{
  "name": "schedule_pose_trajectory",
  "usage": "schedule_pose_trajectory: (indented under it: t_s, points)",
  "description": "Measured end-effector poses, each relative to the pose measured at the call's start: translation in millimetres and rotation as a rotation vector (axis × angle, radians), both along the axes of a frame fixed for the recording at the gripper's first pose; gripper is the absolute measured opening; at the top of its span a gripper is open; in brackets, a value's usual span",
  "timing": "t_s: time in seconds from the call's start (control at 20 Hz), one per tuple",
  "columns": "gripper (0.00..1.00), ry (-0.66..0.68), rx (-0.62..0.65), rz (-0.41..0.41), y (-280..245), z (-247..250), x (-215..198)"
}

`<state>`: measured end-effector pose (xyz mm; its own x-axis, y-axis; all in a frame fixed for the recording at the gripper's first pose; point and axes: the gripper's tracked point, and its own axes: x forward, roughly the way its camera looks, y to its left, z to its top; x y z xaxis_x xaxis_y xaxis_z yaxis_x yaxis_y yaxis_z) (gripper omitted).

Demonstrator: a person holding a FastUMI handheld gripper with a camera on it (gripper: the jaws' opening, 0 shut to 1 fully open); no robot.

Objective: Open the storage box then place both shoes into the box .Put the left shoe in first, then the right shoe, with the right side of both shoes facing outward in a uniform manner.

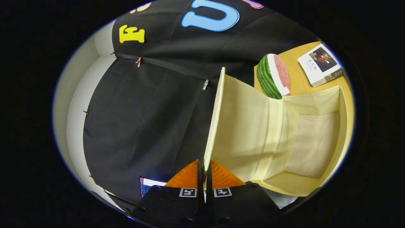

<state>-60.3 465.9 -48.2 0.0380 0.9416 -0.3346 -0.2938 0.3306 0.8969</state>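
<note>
The lid edge (211,139) of the storage box (316,142) is pinched by the fingers (204,177) at lower centre; the box interior is exposed at right.

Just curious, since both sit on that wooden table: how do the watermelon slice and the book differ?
The watermelon slice is rounded, striped green with a pink face; the book is flat, white and rectangular. The slice stands on edge right beside the open storage box; the book lies flat, farther off. Both rest on the table. The tool is shut on the box's lid.
</note>
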Motion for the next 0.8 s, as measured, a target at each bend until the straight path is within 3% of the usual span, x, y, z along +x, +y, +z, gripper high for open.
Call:
schedule_pose_trajectory:
  t_s: [0.35,0.65,0.75,0.8]
  points:
    - [0.05,0.004,-0.051,0.033,65,-30,-10]
    - [0.05,0.004,-0.079,0.031,83,-37,-15]
    - [0.14,-0.057,-0.073,0.019,86,-35,-9]
    - [0.41,-0.113,-0.085,0.018,85,-38,-10]
